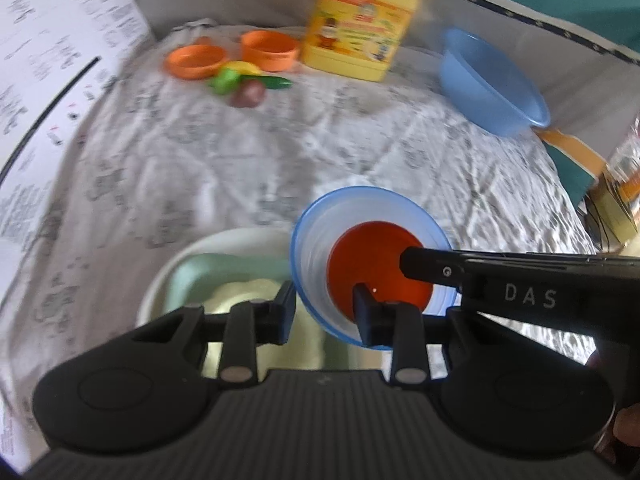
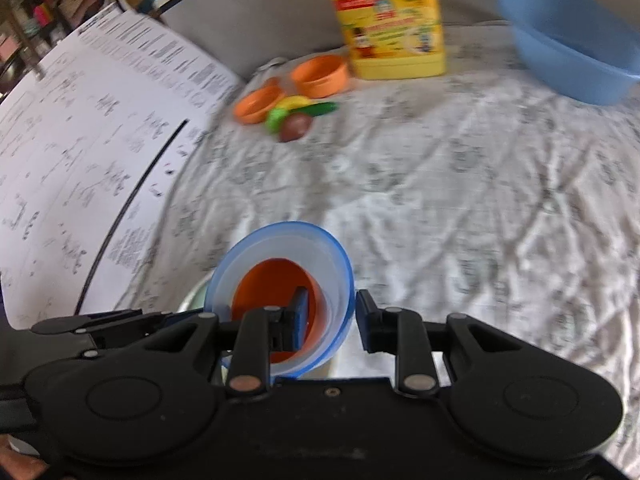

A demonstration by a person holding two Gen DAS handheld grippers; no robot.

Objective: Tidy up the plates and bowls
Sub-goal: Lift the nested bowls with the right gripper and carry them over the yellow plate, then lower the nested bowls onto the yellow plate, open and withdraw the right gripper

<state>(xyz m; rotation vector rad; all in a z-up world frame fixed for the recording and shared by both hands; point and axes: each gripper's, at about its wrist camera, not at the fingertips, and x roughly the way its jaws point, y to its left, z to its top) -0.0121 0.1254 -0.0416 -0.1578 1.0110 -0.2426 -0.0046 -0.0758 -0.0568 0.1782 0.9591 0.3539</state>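
Both grippers pinch one bowl's rim

Left gripper (image 1: 326,304) and right gripper (image 2: 328,316) each clench the blue-rimmed bowl (image 1: 312,248) wall, orange bowl (image 1: 376,264) nested inside, tilted above a white tray (image 1: 168,280); open wrinkled cloth (image 2: 460,200) stretches beyond toward the yellow jug (image 2: 390,28).

The small bowl (image 2: 280,300) is translucent white with a blue rim and an orange-red base; the large basin (image 2: 572,44) is solid light blue. The two cups (image 2: 320,76) are orange, the jug (image 2: 390,20) is yellow with a red-and-yellow printed label, and the tablecloth (image 2: 460,200) is white with a grey pattern. The tray (image 1: 208,280) is pale green with a white rim.
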